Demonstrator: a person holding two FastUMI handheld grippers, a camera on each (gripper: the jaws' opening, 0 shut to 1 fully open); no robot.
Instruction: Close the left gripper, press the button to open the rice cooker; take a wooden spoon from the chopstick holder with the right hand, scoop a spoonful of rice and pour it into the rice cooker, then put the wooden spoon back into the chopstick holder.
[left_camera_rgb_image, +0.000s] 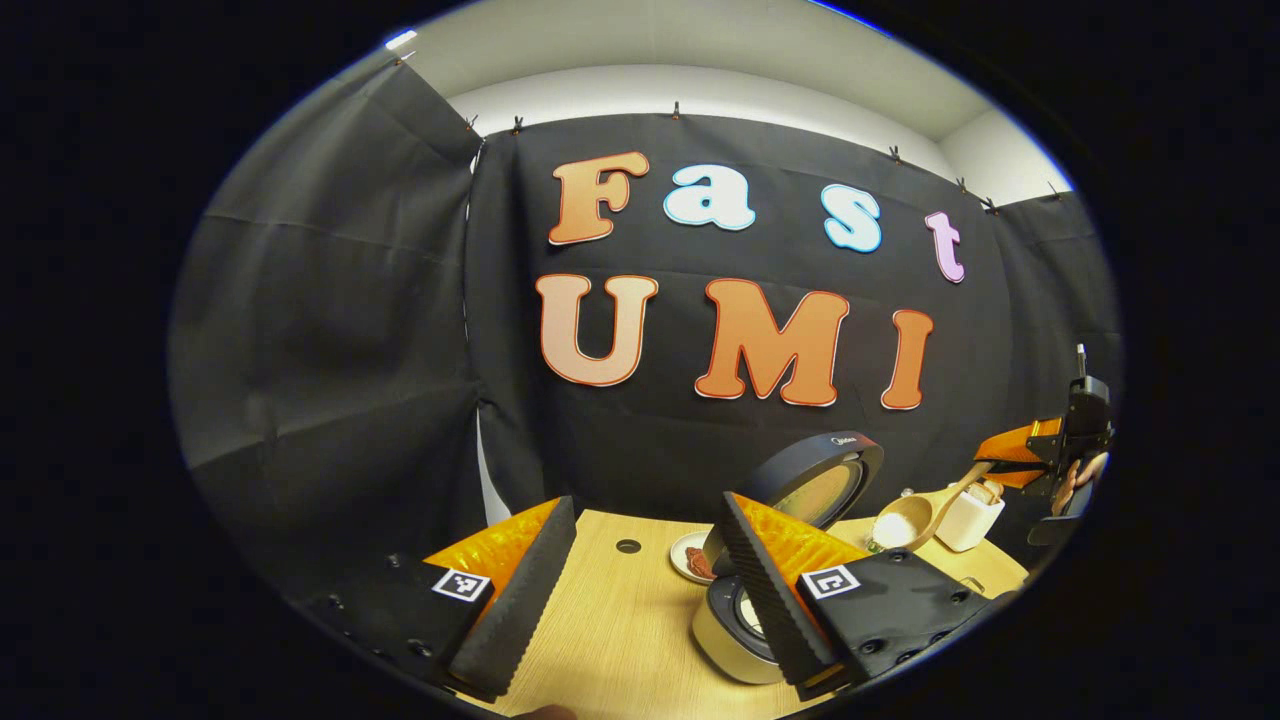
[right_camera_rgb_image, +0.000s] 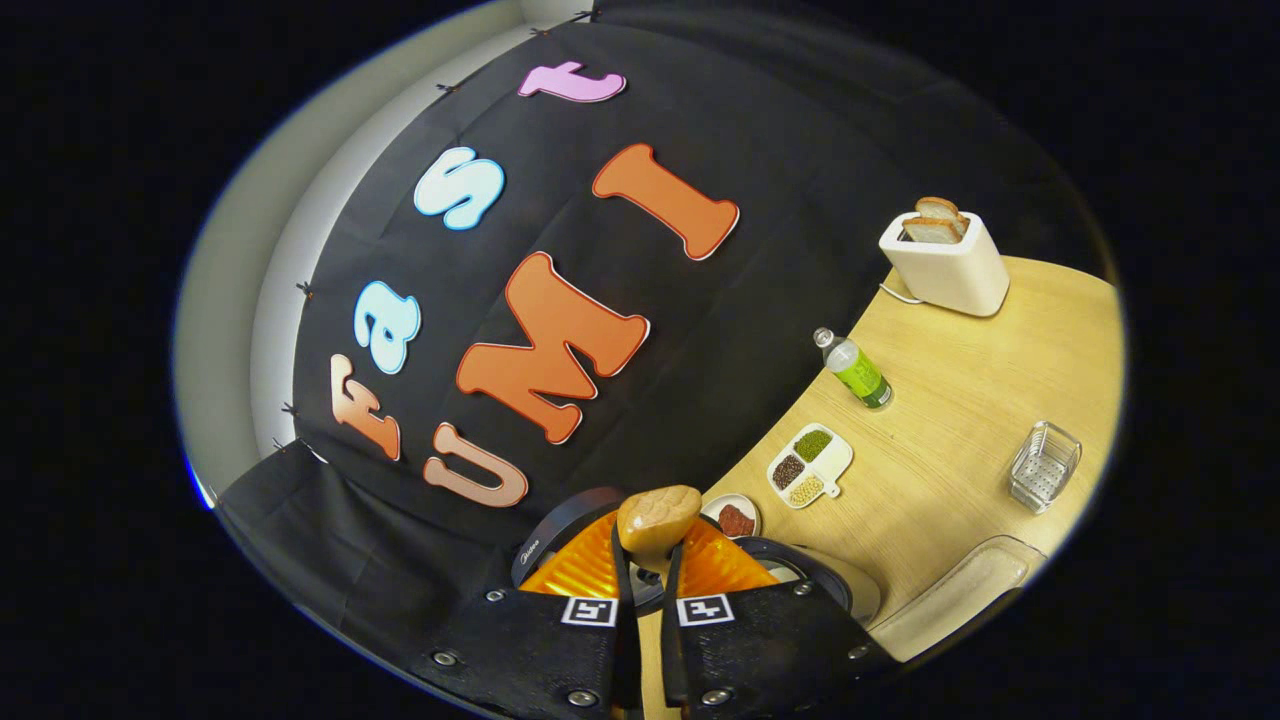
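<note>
In the left gripper view, the left tongs (left_camera_rgb_image: 650, 590) stand wide apart over the pale wooden counter (left_camera_rgb_image: 620, 620), bare wood between them. Just beyond, the round white rice cooker (left_camera_rgb_image: 735, 635) sits with its dark lid (left_camera_rgb_image: 825, 480) raised. Farther right, the right tongs (left_camera_rgb_image: 1000, 462) hold the light wooden spoon (left_camera_rgb_image: 915, 515), its bowl heaped with rice, near the lid's edge.

In the right gripper view, the right tongs (right_camera_rgb_image: 645, 560) are clamped on the spoon above the open cooker. A white toaster (right_camera_rgb_image: 945, 262), green bottle (right_camera_rgb_image: 858, 370) and clear glass holder (right_camera_rgb_image: 1043, 465) stand well apart.

The left gripper (left_camera_rgb_image: 640, 580) is held open above the table (left_camera_rgb_image: 610, 640); beyond it the rice cooker (left_camera_rgb_image: 760, 610) stands lid-up — a wooden spoon (left_camera_rgb_image: 915, 515) is held by the right gripper (left_camera_rgb_image: 1010, 455).
</note>
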